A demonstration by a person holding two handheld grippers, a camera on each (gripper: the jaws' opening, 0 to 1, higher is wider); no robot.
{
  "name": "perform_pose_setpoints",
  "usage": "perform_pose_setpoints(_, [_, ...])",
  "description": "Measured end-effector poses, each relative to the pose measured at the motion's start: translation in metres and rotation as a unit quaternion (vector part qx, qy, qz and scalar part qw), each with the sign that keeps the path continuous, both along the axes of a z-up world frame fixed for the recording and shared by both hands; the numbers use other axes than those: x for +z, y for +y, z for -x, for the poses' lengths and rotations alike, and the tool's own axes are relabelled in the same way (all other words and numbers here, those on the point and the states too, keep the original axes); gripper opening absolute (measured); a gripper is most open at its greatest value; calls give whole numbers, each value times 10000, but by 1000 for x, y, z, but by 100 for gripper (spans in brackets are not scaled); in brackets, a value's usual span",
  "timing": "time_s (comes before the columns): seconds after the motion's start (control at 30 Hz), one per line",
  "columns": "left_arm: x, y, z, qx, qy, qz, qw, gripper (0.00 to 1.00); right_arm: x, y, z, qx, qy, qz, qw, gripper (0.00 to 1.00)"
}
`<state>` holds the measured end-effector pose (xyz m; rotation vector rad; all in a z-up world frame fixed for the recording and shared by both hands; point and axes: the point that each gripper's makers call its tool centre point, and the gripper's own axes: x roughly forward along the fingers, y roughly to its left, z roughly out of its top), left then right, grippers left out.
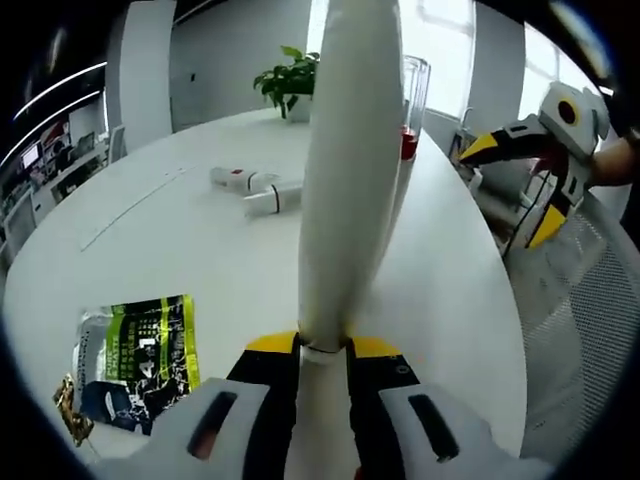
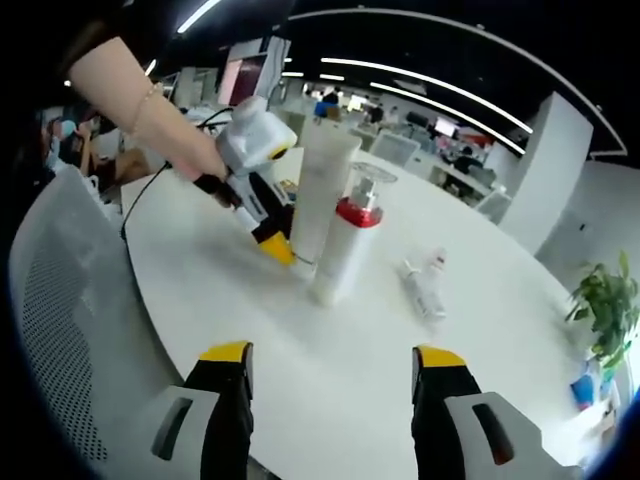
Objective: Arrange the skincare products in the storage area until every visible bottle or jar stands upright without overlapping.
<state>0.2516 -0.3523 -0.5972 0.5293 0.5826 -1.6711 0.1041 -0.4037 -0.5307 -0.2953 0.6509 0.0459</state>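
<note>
In the left gripper view, your left gripper is clenched on the narrow end of a tall white tube, which stands between the jaws on the round white table. Just behind the tube is a clear-capped pump bottle. Two small white bottles lie on their sides further away, and a green packet lies flat to the left. Your right gripper hangs off the table edge.

In the right gripper view, your right gripper is released, jaws wide apart, with nothing between them. The tube and the pump bottle stand upright, touching, well ahead.
</note>
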Motion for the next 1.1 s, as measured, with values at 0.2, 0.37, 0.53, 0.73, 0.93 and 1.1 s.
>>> perform_pose_setpoints(0.2, [-1,-2,2,-42,-16,-19,10000,12,0,-1,0,-12,0,4,10000,61])
perform_pose_setpoints(0.37, [-3,-1,2,-27,53,-77,10000,13,0,-1,0,-9,2,19,10000,61])
perform_pose_setpoints(0.53, [1,0,3,30,86,-57,9999,20,-1,-1,0,-2,15,26,10000,61])
perform_pose_setpoints(0.73, [9,5,-1,190,41,-34,9998,26,-2,0,-1,46,32,41,10000,61])
perform_pose_setpoints(0.93, [15,13,-3,347,21,-18,9994,32,-3,3,-1,113,22,46,9999,63])
perform_pose_setpoints(1.1, [23,30,-9,707,115,79,9974,42,0,4,-1,96,-19,-52,9999,62])
